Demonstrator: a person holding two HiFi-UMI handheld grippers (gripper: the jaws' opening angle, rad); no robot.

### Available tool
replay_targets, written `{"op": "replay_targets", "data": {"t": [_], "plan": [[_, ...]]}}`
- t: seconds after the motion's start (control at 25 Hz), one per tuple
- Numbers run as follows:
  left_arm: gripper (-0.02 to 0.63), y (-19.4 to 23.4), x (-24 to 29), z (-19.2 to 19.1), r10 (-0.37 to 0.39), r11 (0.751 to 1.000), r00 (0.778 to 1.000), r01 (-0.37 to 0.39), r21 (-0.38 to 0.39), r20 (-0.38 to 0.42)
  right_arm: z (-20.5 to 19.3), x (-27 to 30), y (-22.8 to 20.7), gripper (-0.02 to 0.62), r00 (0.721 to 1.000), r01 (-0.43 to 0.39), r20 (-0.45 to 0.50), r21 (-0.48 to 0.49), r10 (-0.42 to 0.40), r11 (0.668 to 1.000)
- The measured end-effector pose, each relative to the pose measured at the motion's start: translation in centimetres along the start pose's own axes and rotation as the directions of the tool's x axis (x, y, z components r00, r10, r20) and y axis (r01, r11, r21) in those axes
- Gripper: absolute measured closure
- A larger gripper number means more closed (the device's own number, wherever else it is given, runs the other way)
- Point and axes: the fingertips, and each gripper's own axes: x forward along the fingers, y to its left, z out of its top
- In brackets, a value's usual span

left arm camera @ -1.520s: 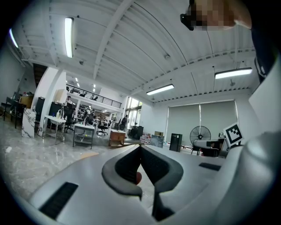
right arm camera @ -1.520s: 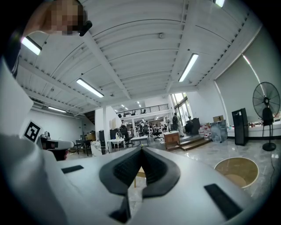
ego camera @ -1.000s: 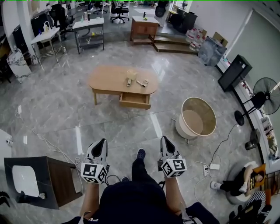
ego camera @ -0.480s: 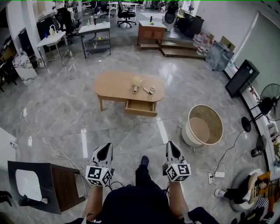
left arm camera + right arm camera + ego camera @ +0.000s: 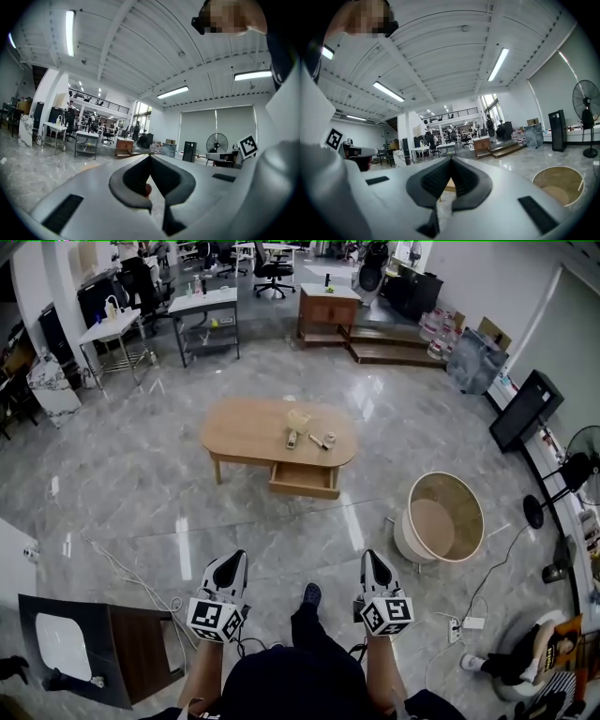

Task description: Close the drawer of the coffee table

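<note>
A light wooden oval coffee table [image 5: 253,427] stands mid-floor in the head view, well ahead of me. Its drawer [image 5: 304,480] is pulled out on the near side, under the right half of the top. Small items lie on the tabletop. My left gripper [image 5: 231,567] and right gripper [image 5: 374,565] are held side by side low in the view, far short of the table, both shut with nothing between the jaws. In the left gripper view the shut jaws [image 5: 150,159] point level across the room. A sliver of the table [image 5: 447,185] shows past the shut jaws in the right gripper view.
A round tub-like basket [image 5: 441,517] sits right of the table. A dark side table [image 5: 103,652] with a white pad is at my lower left, with cables on the floor [image 5: 122,568]. A person sits at the lower right [image 5: 511,662]. Desks and a wooden cabinet [image 5: 328,306] line the far side.
The coffee table has grown closer and shifted slightly right and down in the head view as I walk toward it. Both grippers stay shut and keep their pose.
</note>
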Motion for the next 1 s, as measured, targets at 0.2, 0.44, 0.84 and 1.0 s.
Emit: {"op": "replay_targets", "data": {"t": [0.2,0.44,0.84,1.0], "plan": [[0.581,0.4,2.6,0.0,0.008,1.000,1.000,-0.008,-0.021,-0.004,0.2,1.9,-1.7,0.569,1.000,-0.003,-0.010,0.007,0.003,1.000],[0.581,1.2,5.9,0.5,0.026,1.000,1.000,-0.026,-0.004,0.002,0.6,5.2,-3.3,0.569,1.000,-0.021,-0.012,0.013,0.021,1.000],[0.581,1.4,12.1,1.5,0.057,0.998,0.998,-0.056,-0.016,0.003,1.8,10.6,-8.3,0.569,0.998,-0.047,-0.027,0.040,0.048,0.998],[0.581,1.6,15.0,2.3,0.078,0.997,0.997,-0.078,-0.005,0.015,2.4,13.1,-10.2,0.569,0.998,-0.061,-0.031,0.030,0.062,0.998]]}}
